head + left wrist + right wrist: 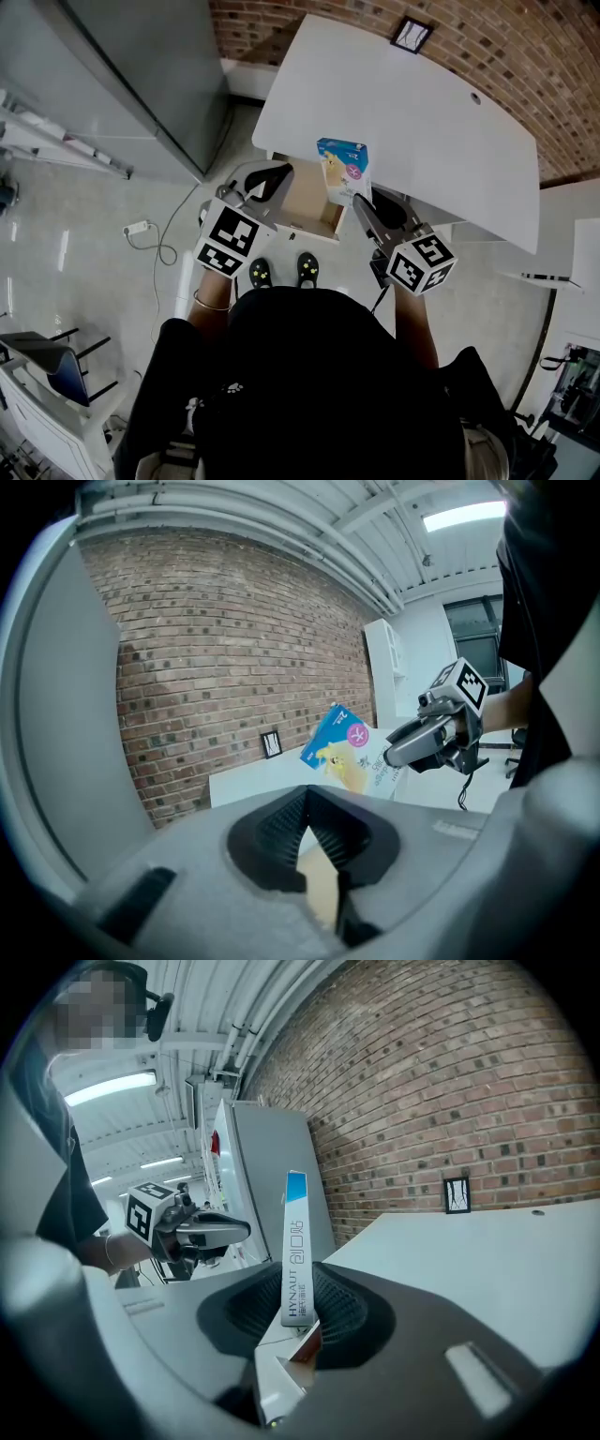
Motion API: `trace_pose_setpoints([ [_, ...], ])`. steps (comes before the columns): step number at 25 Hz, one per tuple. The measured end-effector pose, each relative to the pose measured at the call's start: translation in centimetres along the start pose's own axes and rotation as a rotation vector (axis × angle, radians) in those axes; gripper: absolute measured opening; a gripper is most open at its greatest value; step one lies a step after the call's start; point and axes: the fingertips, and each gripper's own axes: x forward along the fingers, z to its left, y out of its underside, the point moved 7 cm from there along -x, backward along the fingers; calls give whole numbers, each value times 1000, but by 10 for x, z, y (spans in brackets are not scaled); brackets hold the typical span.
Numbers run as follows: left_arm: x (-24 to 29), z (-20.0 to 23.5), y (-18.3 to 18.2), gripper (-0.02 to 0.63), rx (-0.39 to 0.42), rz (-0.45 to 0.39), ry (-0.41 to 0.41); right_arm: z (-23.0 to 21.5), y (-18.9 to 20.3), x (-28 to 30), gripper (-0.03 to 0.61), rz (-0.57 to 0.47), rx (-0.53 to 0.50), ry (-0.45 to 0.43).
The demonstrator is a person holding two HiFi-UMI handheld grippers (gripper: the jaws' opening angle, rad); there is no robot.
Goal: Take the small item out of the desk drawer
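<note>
Right, status. Right gripper (296,1314) is clamped on the plaster box (294,1241). The pads pinch its two broad faces near the lower end. The narrow side with the HYNAUT print faces that gripper's camera and stands almost upright. The jaws stand apart by just the box's thickness.

Left gripper (314,841) is closed with nothing in it. Only something wood-coloured, probably the drawer's inside, shows through the slit below the pads.

In the head view the plaster box (345,169) hangs above the far right corner of the drawer (309,202), blue end pointing away from me. As far as I can judge it is clear of the drawer walls. Left gripper (272,178) hovers over the drawer's left rim and right gripper (360,201) over its right rim. The drawer is pulled out and the part of its floor I can see is plain wood. Its far end is hidden under the desk top (403,112), which runs on beyond the drawer to the brick wall (487,37).

My read: the pick is done and the item is out, so we're at the tail of the lift.

The next move needs a steady grip. The hold is low on a tall thin box, so it could pivot between the pads. I'd carry it away from the drawer to the desk top just beyond, lay it flat on a broad face, then open the jaws. Left gripper is free to push the drawer shut if that's wanted.
</note>
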Motion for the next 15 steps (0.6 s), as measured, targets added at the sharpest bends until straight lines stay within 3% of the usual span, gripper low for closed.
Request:
trace_pose_setpoints([
  [15,5,-3,-2,-2,4,8,3,-5,0,-4,107,-19,38,-6],
])
